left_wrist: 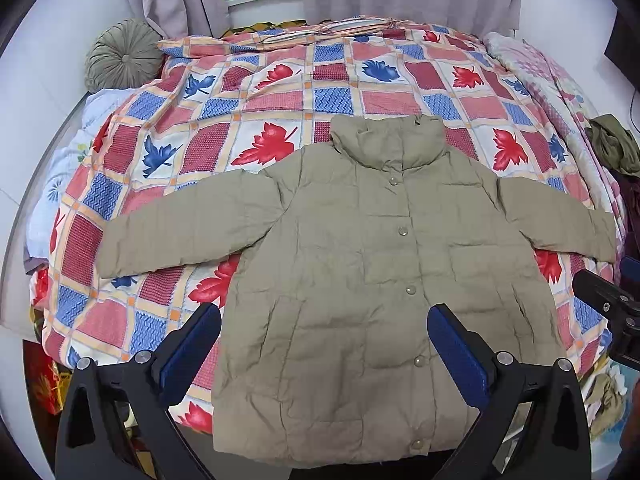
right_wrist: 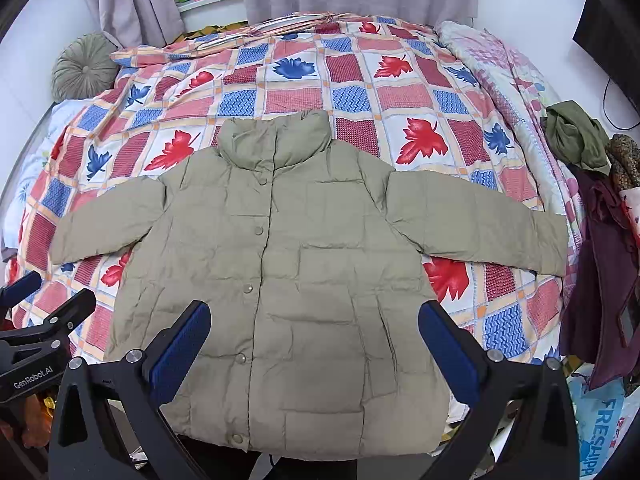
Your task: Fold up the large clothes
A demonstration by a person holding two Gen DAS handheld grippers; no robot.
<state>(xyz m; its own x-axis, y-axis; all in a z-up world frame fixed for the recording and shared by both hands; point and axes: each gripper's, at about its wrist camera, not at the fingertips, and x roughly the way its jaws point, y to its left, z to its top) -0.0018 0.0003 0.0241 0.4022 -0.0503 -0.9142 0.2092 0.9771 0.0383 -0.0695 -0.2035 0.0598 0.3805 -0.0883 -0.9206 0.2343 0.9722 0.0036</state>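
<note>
both grippers point(left_wrist: 324, 322) point(right_wrist: 314, 320) agape above flat jacket point(left_wrist: 360, 272).

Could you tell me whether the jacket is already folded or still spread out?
Spread out: the jacket lies flat, front up, both sleeves extended sideways.

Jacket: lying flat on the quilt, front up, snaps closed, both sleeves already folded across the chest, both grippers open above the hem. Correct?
Not quite. The jacket lies flat on the quilt, front up, snaps closed, but both sleeves are spread out to the sides, not folded across the chest. Both wrist views show this. The left gripper and right gripper are open above the hem, as you said.
</note>
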